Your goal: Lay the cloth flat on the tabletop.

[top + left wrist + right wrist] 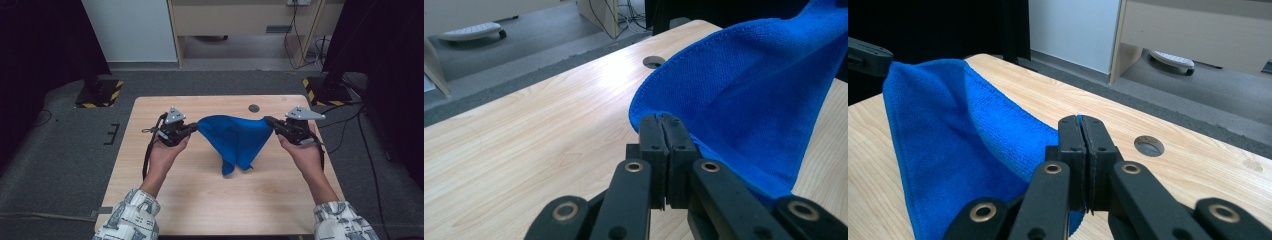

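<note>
High view shows the blue cloth (pixel 235 140) stretched across mid-frame, its top edge running left to right between the left gripper (pixel 192 128) and right gripper (pixel 270 122), each clamped on a corner.

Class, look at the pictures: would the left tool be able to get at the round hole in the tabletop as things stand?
Probably not freely: the left tool is shut on the blue cloth, stretched to the right tool. The bare table leaves the hole open, but the cloth needs releasing first.

Both hand-held grippers (pixel 196 128) (pixel 269 121) clamped
</note>
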A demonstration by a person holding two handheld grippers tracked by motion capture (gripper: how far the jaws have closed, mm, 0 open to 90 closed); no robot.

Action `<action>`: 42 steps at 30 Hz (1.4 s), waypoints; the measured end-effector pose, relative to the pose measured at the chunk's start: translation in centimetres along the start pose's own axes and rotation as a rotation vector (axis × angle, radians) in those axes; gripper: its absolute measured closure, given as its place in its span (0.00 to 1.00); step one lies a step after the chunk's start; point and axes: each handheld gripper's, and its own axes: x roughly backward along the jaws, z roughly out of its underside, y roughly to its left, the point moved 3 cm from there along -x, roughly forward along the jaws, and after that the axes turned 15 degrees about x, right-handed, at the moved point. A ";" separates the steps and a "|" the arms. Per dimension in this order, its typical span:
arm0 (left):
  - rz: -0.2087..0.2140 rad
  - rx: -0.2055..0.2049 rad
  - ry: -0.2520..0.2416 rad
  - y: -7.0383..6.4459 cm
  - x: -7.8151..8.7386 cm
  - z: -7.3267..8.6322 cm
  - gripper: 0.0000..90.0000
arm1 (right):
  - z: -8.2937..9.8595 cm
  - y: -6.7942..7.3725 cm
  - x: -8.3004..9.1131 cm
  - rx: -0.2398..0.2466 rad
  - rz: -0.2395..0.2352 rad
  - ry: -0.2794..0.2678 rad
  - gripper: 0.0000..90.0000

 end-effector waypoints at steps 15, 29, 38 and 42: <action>0.009 0.031 -0.024 1.0 0.8 -0.5 0.99 | -0.5 -0.4 0.7 -0.006 0.006 -0.019 0.98; 0.019 0.014 -0.065 0.6 2.9 -1.2 0.99 | -1.4 -0.4 2.9 0.011 0.011 -0.047 0.98; 0.028 0.009 -0.075 0.5 3.5 -1.6 0.99 | -1.6 -0.3 3.2 0.007 0.009 -0.065 0.98; 0.033 0.007 -0.092 0.3 4.5 -1.6 0.99 | -1.9 0.4 3.8 0.018 0.004 -0.082 0.98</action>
